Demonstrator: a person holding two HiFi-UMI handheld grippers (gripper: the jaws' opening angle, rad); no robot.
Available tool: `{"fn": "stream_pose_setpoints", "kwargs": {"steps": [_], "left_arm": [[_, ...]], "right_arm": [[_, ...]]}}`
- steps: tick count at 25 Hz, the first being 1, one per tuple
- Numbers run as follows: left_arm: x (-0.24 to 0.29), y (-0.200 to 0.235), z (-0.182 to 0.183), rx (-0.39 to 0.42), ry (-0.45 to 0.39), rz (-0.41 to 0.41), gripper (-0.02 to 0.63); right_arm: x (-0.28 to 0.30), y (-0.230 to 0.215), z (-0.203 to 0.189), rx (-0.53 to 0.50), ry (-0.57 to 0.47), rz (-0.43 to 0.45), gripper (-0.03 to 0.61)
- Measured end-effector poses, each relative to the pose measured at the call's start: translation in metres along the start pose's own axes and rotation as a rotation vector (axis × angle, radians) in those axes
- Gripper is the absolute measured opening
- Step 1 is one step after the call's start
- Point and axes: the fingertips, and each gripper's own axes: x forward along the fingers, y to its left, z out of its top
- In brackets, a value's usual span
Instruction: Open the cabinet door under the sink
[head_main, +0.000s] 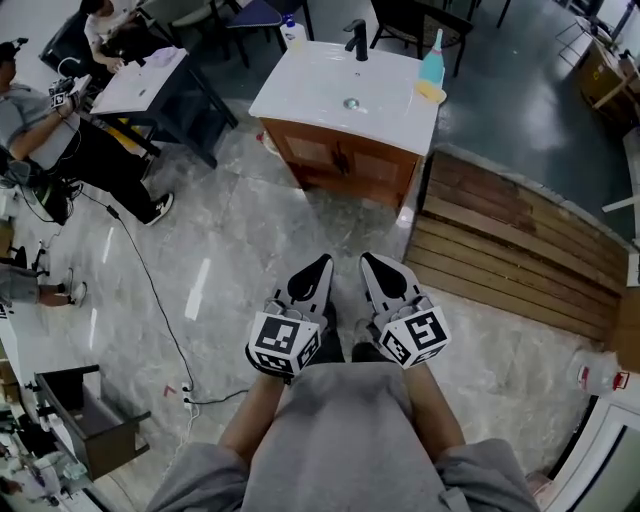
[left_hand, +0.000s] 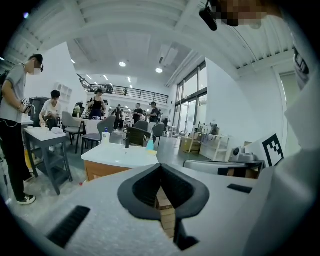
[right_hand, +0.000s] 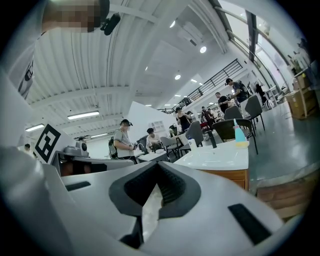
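Standing well back from the sink (head_main: 300, 92), the person holds both tools low and close to the body, side by side and pointing at the vanity. The left gripper (head_main: 322, 262) has its dark fingers pressed together at the tips with nothing between them. The right gripper (head_main: 368, 258) looks the same from here, its pads meeting at the front and pinching nothing. Neither tool touches anything.

The cabinet door (head_main: 318, 152) sits under the white basin, on the wooden front facing the person across a stretch of pale marbled floor (head_main: 240, 230). It is shut, flush with its neighbour, and dark handles (head_main: 341, 158) run down the middle seam.

On the basin top a black faucet (head_main: 357, 38) stands at the back edge. A blue bottle (head_main: 432, 64) stands at the right corner and a white bottle (head_main: 292, 32) at the far left corner. A slatted wooden platform (head_main: 510, 250) lies just beside the vanity on the right. Off to the left a seated person (head_main: 55, 140) is beside a white table (head_main: 140, 82), and a thin cable (head_main: 150, 290) trails over the floor.
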Motion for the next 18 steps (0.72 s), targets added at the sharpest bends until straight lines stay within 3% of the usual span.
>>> {"fn": "stream_pose_setpoints", "kwargs": {"steps": [18], "left_arm": [[0.099,0.144,0.019,-0.032,0.038,-0.137,0.008]], "right_arm": [[0.155,-0.048,0.01,0.012,0.023,-0.153,0.009]]}}
